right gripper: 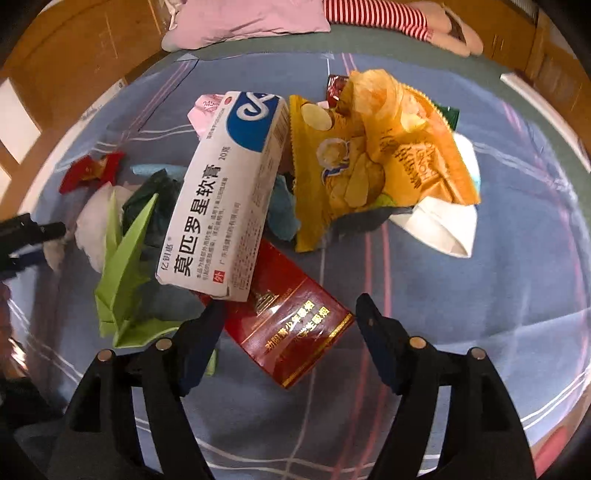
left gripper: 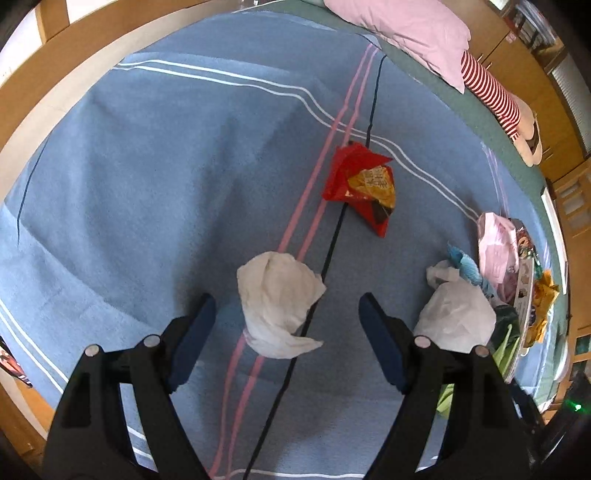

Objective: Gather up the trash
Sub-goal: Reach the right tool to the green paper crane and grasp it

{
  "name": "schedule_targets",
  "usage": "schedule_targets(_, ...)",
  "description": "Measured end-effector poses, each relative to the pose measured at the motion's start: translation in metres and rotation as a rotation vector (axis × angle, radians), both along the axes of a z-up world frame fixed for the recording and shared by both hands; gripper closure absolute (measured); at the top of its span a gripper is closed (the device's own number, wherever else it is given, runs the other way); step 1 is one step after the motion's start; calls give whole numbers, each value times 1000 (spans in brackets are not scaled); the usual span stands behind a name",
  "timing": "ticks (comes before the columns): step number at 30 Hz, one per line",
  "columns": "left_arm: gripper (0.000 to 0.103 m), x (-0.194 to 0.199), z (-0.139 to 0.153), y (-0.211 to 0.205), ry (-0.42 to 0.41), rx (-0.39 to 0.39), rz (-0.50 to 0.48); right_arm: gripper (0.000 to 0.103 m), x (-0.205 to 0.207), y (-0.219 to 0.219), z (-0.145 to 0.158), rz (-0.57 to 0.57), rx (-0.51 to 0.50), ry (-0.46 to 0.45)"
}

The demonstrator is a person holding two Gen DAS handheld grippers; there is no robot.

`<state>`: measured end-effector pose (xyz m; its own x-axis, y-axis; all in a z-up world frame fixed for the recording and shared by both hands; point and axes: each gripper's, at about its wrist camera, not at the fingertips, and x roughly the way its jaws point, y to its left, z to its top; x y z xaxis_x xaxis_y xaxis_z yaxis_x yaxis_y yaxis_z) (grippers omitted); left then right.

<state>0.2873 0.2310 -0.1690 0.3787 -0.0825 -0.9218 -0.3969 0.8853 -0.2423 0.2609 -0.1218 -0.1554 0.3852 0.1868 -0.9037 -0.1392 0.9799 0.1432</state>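
Left wrist view: the left gripper [left gripper: 286,317] hangs over a blue striped blanket [left gripper: 147,177] with its jaws spread wide and nothing between the pads. A crumpled white tissue [left gripper: 277,302] lies on the blanket in the gap between the two fingers, closer to the left finger [left gripper: 194,332] but touching neither as far as can be told. Ahead of the tongs, well apart, lies a red and yellow snack wrapper [left gripper: 364,184]. Just beyond the right finger sits a second white wad [left gripper: 456,314], and past it a heap of mixed trash [left gripper: 517,266] at the right edge. A pink pillow [left gripper: 402,33] lies far ahead.

Right wrist view: the right gripper [right gripper: 290,332] is also released, jaws wide apart. A red carton [right gripper: 291,325] lies between the fingers, its near corner within the gap; no pad presses on it. A white medicine box [right gripper: 229,199] rests tilted across the carton's far end, ahead and to the left. A yellow chip bag [right gripper: 373,166] lies ahead to the right, partly over a folded white paper [right gripper: 443,225]. Green folded paper [right gripper: 125,266] sits just left of the left finger.
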Motion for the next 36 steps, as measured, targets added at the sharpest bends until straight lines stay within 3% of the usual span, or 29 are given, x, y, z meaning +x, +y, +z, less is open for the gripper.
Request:
schedule_targets(3, 23, -7, 3, 1, -11, -29, 0, 31, -8, 3, -1, 74, 36, 10)
schedule_targets(8, 23, -8, 4, -18, -10, -3, -25, 31, -14, 10, -8, 108, 60, 59)
schedule_targets(16, 21, -8, 12, -25, -22, 28, -39, 31, -9, 25, -11, 113, -25, 55)
schedule_targets(18, 21, -8, 10, -27, -26, 26, -41, 44, -19, 27, -10, 117, -36, 51)
schedule_targets(19, 21, -8, 11, -27, -29, 29, -42, 46, -22, 26, -8, 112, -39, 48)
schedule_targets(25, 21, -14, 13, -23, -49, 50, -42, 47, -55, -6, 0, 67, 1, 75)
schedule_targets(31, 21, -19, 16, -17, -61, 13, -25, 46, -87, -66, 3, 43, -85, 87)
schedule_targets(36, 21, -23, 18, -19, -71, 17, -15, 35, -88, -103, 12, -31, 115, 78)
